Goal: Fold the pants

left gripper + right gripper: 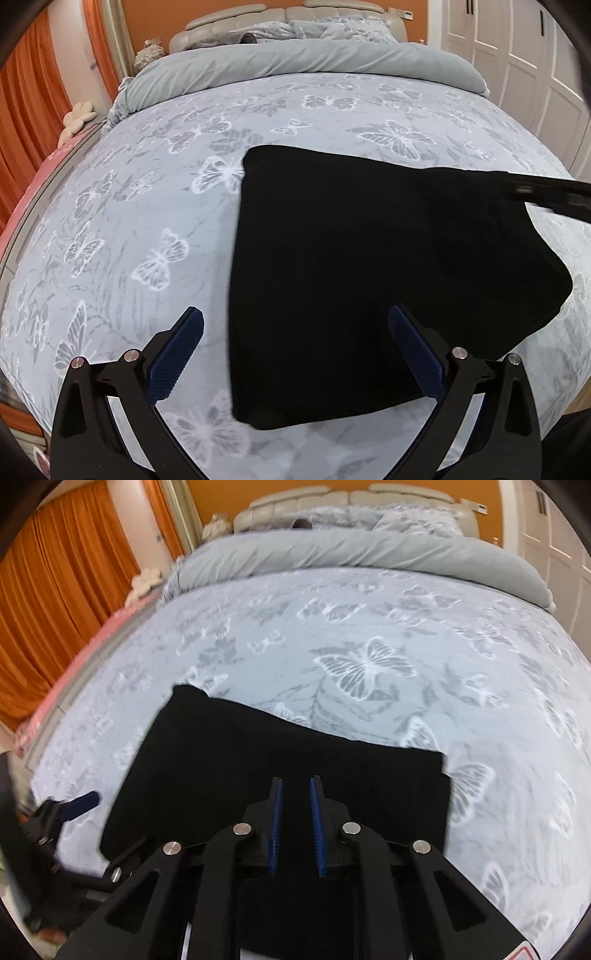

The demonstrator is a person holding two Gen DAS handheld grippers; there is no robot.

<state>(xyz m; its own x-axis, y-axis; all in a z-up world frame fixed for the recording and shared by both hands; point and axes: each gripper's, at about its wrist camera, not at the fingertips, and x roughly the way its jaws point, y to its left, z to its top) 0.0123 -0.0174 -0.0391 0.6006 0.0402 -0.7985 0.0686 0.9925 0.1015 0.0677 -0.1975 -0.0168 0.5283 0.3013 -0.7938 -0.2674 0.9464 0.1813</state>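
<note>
Below, your left gripper (295, 332) hangs spread wide, empty, over the folded black pants (369, 266). Your right gripper (296, 781) is narrowed to a slim gap above the pants, gripping nothing, on the butterfly bedspread (147, 206).

I am working over a bed (155, 206) covered by a pale blue sheet printed with white butterflies. The black pants (369, 258) lie folded flat on it near my edge. A grey duvet (295, 59) is rolled back across the far end, pillows (332, 27) behind it.

Open bedspread (155, 206) around pants (351, 258)
</note>
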